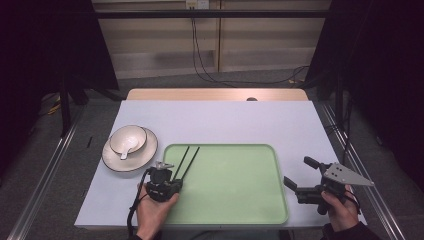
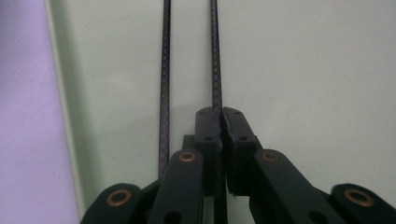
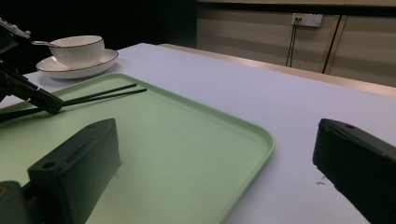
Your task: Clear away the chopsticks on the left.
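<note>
Two thin black chopsticks (image 1: 189, 159) lie side by side on the left part of a pale green tray (image 1: 240, 200). My left gripper (image 1: 175, 184) sits low over the tray's near left corner, shut on the near end of the right-hand chopstick (image 2: 215, 70). The other chopstick (image 2: 165, 84) lies free just to its left on the tray (image 2: 303, 70). My right gripper (image 1: 296, 170) hovers off the tray's right edge, open wide with nothing between its jaws. In the right gripper view the tray (image 3: 187, 140) spreads ahead, with the chopsticks (image 3: 107, 93) and the left gripper (image 3: 51, 103) at far left.
A white bowl (image 1: 128, 138) with a white spoon (image 1: 125, 150) in it stands on a white plate (image 1: 145, 155) left of the tray. The bowl (image 3: 77, 49) sits at the far left in the right gripper view. The pale table top (image 1: 225, 120) stretches beyond the tray.
</note>
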Available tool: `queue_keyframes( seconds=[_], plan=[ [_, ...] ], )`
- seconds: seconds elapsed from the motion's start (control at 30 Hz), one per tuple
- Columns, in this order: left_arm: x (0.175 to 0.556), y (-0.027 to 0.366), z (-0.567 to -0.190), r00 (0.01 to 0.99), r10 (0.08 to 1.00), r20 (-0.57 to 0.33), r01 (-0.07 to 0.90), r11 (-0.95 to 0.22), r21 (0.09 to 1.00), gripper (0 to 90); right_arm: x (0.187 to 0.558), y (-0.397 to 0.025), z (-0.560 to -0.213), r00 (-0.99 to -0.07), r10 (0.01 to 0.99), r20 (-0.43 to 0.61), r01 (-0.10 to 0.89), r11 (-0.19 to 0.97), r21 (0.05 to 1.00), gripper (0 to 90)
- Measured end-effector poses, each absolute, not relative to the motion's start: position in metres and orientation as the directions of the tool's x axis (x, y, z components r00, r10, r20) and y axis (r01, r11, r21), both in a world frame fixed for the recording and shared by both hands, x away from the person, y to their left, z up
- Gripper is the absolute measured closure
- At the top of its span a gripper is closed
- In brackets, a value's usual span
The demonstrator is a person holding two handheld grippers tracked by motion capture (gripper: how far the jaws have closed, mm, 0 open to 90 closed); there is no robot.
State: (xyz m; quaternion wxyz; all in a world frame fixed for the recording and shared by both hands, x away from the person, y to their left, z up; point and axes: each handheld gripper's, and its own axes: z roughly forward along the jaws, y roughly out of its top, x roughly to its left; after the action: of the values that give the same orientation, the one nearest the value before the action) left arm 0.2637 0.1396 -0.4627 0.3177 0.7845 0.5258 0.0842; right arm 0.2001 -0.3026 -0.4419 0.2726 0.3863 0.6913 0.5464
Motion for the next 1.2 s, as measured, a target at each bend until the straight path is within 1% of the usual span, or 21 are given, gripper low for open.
queue_keyframes(
  seconds=[0.1, 0.2, 0.23, 0.37, 0.43, 0.6, 0.67, 0.8, 0.83, 0.9, 0.97, 1.03, 1.1, 1.17, 1.2],
  plan=[
    [0.266, 0.142, -0.463, 0.433, 0.874, -0.221, 0.779, -0.239, 0.579, 85.4, 0.200, -0.303, -0.442, -0.554, 0.831, 0.046, 0.237, 0.104, 0.966, 0.3],
    [0.265, 0.140, -0.462, 0.452, 0.869, -0.202, 0.767, -0.263, 0.585, 85.2, 0.200, -0.302, -0.442, -0.552, 0.833, 0.048, 0.238, 0.102, 0.966, 0.3],
    [0.265, 0.140, -0.462, 0.459, 0.865, -0.202, 0.765, -0.269, 0.585, 83.4, 0.200, -0.303, -0.442, -0.552, 0.833, 0.047, 0.238, 0.103, 0.966, 0.3],
    [0.266, 0.142, -0.462, 0.461, 0.862, -0.210, 0.766, -0.267, 0.585, 82.5, 0.200, -0.302, -0.442, -0.555, 0.831, 0.047, 0.239, 0.105, 0.965, 0.3],
    [0.266, 0.142, -0.463, 0.478, 0.855, -0.202, 0.753, -0.280, 0.596, 79.3, 0.200, -0.303, -0.442, -0.553, 0.832, 0.045, 0.238, 0.106, 0.965, 0.3],
    [0.268, 0.140, -0.462, 0.536, 0.824, -0.184, 0.718, -0.331, 0.612, 62.3, 0.200, -0.304, -0.441, -0.549, 0.835, 0.045, 0.234, 0.101, 0.967, 0.7],
    [0.269, 0.142, -0.462, 0.566, 0.805, -0.179, 0.705, -0.360, 0.611, 57.3, 0.199, -0.304, -0.441, -0.547, 0.836, 0.052, 0.239, 0.096, 0.966, 0.7],
    [0.269, 0.145, -0.458, 0.598, 0.780, -0.182, 0.654, -0.344, 0.674, 44.6, 0.200, -0.303, -0.441, -0.556, 0.830, 0.047, 0.233, 0.102, 0.967, 0.7],
    [0.269, 0.146, -0.456, 0.616, 0.764, -0.191, 0.633, -0.335, 0.698, 40.2, 0.200, -0.304, -0.441, -0.556, 0.830, 0.044, 0.231, 0.104, 0.967, 0.7],
    [0.269, 0.148, -0.453, 0.615, 0.771, -0.165, 0.591, -0.312, 0.744, 24.9, 0.200, -0.304, -0.441, -0.550, 0.834, 0.044, 0.231, 0.101, 0.968, 0.8],
    [0.270, 0.149, -0.450, 0.629, 0.756, -0.178, 0.573, -0.297, 0.763, 20.8, 0.199, -0.304, -0.441, -0.547, 0.836, 0.050, 0.234, 0.095, 0.967, 0.7],
    [0.271, 0.149, -0.448, 0.636, 0.752, -0.173, 0.558, -0.294, 0.776, 11.6, 0.200, -0.304, -0.441, -0.547, 0.835, 0.049, 0.234, 0.096, 0.968, 0.7],
    [0.271, 0.151, -0.443, 0.654, 0.736, -0.176, 0.536, -0.286, 0.795, 9.2, 0.200, -0.304, -0.441, -0.549, 0.834, 0.046, 0.232, 0.099, 0.968, 0.7],
    [0.270, 0.155, -0.437, 0.675, 0.718, -0.171, 0.521, -0.299, 0.799, 2.6, 0.200, -0.303, -0.441, -0.548, 0.835, 0.049, 0.232, 0.095, 0.968, 0.7],
    [0.270, 0.158, -0.433, 0.677, 0.716, -0.174, 0.515, -0.291, 0.806, 3.5, 0.200, -0.304, -0.441, -0.548, 0.835, 0.049, 0.232, 0.095, 0.968, 0.7]
  ],
)
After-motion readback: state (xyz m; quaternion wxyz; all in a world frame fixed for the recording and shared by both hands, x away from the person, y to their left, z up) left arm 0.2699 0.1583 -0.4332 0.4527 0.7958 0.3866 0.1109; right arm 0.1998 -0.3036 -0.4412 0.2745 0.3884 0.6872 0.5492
